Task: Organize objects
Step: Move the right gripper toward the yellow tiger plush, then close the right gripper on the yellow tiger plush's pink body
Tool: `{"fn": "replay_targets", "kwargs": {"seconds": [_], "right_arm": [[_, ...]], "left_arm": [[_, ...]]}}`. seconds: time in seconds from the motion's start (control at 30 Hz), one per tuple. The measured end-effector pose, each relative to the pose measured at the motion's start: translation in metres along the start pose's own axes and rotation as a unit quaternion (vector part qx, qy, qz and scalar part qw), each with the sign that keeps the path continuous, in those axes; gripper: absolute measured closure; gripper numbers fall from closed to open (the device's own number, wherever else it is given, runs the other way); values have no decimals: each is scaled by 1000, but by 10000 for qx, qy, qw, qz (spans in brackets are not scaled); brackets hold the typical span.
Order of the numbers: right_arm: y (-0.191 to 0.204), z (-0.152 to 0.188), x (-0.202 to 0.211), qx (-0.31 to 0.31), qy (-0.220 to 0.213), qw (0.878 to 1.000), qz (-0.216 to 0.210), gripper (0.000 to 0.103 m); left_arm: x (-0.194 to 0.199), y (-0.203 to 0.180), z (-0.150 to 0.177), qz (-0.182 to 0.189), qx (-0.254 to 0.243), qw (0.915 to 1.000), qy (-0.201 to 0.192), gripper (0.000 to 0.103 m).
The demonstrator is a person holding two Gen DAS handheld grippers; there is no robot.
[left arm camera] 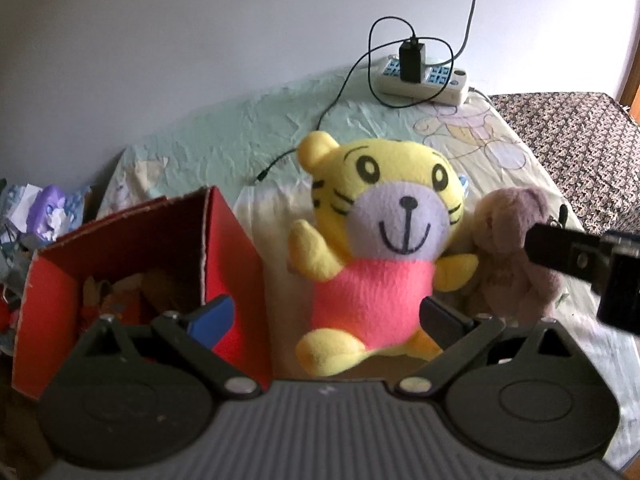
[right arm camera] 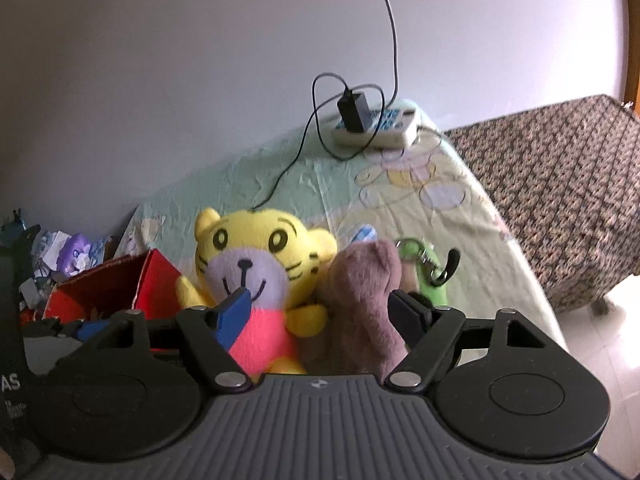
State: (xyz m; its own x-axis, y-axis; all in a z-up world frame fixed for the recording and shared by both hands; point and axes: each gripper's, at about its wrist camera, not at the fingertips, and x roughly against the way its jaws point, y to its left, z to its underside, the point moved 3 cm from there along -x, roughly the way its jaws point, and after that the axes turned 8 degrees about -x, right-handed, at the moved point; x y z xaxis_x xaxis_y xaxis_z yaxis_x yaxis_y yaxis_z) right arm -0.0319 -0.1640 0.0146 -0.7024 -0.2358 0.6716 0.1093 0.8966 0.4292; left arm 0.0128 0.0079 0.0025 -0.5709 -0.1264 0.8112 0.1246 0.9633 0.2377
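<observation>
We see the yellow plush tiger in a pink shirt [left arm camera: 374, 248] sitting upright on the pale green printed bedsheet [left arm camera: 224, 148], and we take it as our landmark. Just to its right, touching its arm, leans a brownish-mauve plush bear [left arm camera: 512, 256]; its face is blurred and we cannot read its features. To the tiger's left stands an open red cardboard box [left arm camera: 136, 264], with dim shapes inside that we cannot identify.

Our left gripper [left arm camera: 326, 318] hovers in front of the tiger's lower body, jaws spread wide, one blue-tipped finger before the box wall, the other near the tiger's hip, neither clearly touching. Our right gripper [right arm camera: 322, 312] faces the bear, jaws also spread, the bear's body between the fingers; whether they touch the fur we cannot tell. Behind the bear a green object with a metal clip [right arm camera: 430, 268] is mostly hidden.

Behind the tiger, near the wall, lies a white power strip [left arm camera: 424, 78] with a black charger [left arm camera: 412, 60] plugged in. Further right of the tiger a brown patterned cover [left arm camera: 568, 140] is cut off by the frame. Left of the box, a blurry pile of clutter [left arm camera: 44, 212].
</observation>
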Motion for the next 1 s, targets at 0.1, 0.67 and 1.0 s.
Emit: {"fn": "replay_targets", "kwargs": {"seconds": [0.1,0.67,1.0], "right_arm": [[-1,3,-7,-61,119,9999,-69,30],[-10,2,-39,-514,573,9932,-868,50],[-6,3,-70,-754,931,9835,-1355,49]], "left_arm": [[-4,1,1,-18,-1,10000,41,3],[-35,4,21,955,154,9953,79,4],[-54,0,19,1461,131,9891,-90,0]]}}
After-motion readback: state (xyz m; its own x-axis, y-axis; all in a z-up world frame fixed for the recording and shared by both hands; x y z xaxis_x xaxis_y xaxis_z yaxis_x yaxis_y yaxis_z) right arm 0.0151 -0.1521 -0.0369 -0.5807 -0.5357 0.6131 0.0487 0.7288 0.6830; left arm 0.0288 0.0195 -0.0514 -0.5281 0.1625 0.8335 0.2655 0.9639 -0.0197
